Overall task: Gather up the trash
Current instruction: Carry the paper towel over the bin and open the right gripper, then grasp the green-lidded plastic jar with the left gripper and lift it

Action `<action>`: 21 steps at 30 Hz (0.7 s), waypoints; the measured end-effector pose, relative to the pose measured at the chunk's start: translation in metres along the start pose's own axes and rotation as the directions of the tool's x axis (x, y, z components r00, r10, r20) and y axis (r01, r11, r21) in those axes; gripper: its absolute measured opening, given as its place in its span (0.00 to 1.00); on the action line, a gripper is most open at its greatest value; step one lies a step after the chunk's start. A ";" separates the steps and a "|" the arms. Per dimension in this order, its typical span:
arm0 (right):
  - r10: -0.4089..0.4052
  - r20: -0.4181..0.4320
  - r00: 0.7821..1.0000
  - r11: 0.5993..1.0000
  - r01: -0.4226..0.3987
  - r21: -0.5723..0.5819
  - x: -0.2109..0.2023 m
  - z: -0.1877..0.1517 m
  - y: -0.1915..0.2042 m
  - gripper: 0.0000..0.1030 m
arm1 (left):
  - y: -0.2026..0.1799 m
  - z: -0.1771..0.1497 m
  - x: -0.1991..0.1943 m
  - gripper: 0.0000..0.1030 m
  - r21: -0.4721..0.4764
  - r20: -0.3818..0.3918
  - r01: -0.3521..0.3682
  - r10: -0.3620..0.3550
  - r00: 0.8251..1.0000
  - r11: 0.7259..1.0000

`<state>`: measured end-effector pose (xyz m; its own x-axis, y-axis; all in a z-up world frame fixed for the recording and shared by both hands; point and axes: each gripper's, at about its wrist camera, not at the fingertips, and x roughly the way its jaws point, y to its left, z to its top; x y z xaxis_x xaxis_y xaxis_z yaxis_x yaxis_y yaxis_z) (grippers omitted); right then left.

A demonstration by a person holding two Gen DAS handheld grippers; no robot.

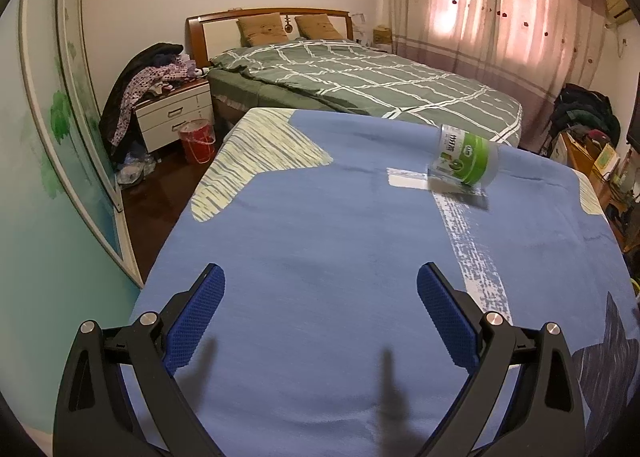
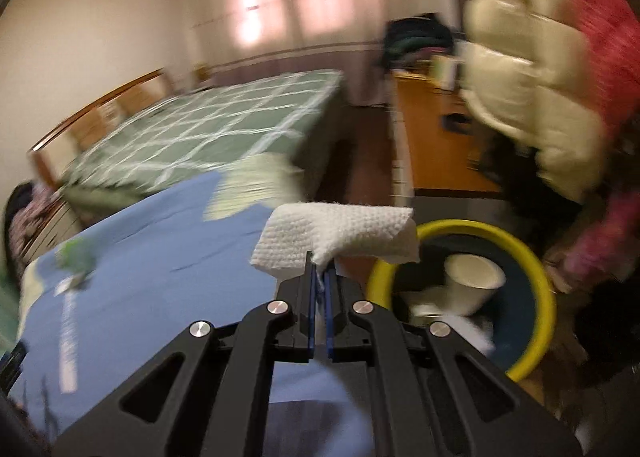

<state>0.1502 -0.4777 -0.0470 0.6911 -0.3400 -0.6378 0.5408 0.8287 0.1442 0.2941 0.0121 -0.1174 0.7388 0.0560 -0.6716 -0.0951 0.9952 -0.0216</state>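
The green checked bed filled the far half of the left wrist view, its wooden headboard toward eleven o'clock, with pink curtains behind it at one o'clock. Nearer lay the blue cloth, spread over a flat surface and reaching from mid-frame down to six o'clock; a pale striped patch showed at its ten o'clock corner. At nine o'clock of the bed stood a white nightstand heaped with clothes, and a red bucket sat on the dark floor just beside it.

In the blurred right wrist view a yellow-rimmed bin sat off the cloth's edge at four o'clock, holding a white paper cup tipped on its side among other white scraps.

A clear plastic bottle with a green label lay on the cloth at two o'clock in the left wrist view, partly over a flat transparent wrapper.

The left gripper hung above the cloth with its blue pads spread wide and nothing between them. The right gripper was pinched narrow on a folded white paper towel, which stood out above the fingertips, near the bin's rim.
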 end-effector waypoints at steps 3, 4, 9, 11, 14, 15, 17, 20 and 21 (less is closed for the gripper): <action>-0.082 0.003 0.997 0.994 0.082 0.068 0.005 0.000 -0.036 0.03 | -0.003 0.000 -0.001 0.93 0.012 0.006 0.010 -0.010 1.000 1.000; -0.110 0.002 0.994 0.991 0.110 0.081 0.007 -0.001 -0.043 0.03 | -0.004 0.000 -0.001 0.93 0.015 0.007 0.013 -0.013 1.000 1.000; -0.202 0.000 0.979 0.970 0.200 0.137 0.018 -0.002 -0.070 0.03 | -0.007 0.000 -0.003 0.93 0.025 0.015 0.021 -0.022 1.000 0.999; -0.224 -0.008 0.975 0.964 0.222 0.147 0.022 -0.002 -0.075 0.04 | -0.008 0.000 -0.003 0.93 0.027 0.015 0.024 -0.024 1.000 0.999; -0.236 -0.028 0.971 0.960 0.237 0.151 0.031 -0.002 -0.079 0.08 | -0.009 0.000 -0.003 0.93 0.034 0.016 0.027 -0.028 0.999 0.999; -0.241 -0.034 0.970 0.958 0.243 0.149 0.031 -0.004 -0.077 0.11 | -0.010 0.000 -0.003 0.93 0.038 0.017 0.028 -0.029 0.999 0.999; -0.245 -0.038 0.969 0.957 0.248 0.151 0.033 -0.005 -0.078 0.34 | -0.011 0.000 -0.003 0.93 0.044 0.017 0.031 -0.031 0.999 0.999; -0.254 -0.012 0.967 0.956 0.253 0.150 0.028 -0.005 -0.076 0.48 | -0.019 0.000 -0.002 0.93 0.075 0.002 0.048 -0.048 0.999 0.996; -0.251 -0.006 0.968 0.957 0.249 0.150 0.026 -0.005 -0.075 0.49 | -0.023 0.000 -0.001 0.93 0.089 -0.013 0.057 -0.056 0.998 0.994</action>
<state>0.1250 -0.5465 -0.0786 0.5304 -0.5342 -0.6582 0.7613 0.6418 0.0926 0.2961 -0.0111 -0.1161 0.7344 -0.0008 -0.6788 0.0068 1.0000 0.0061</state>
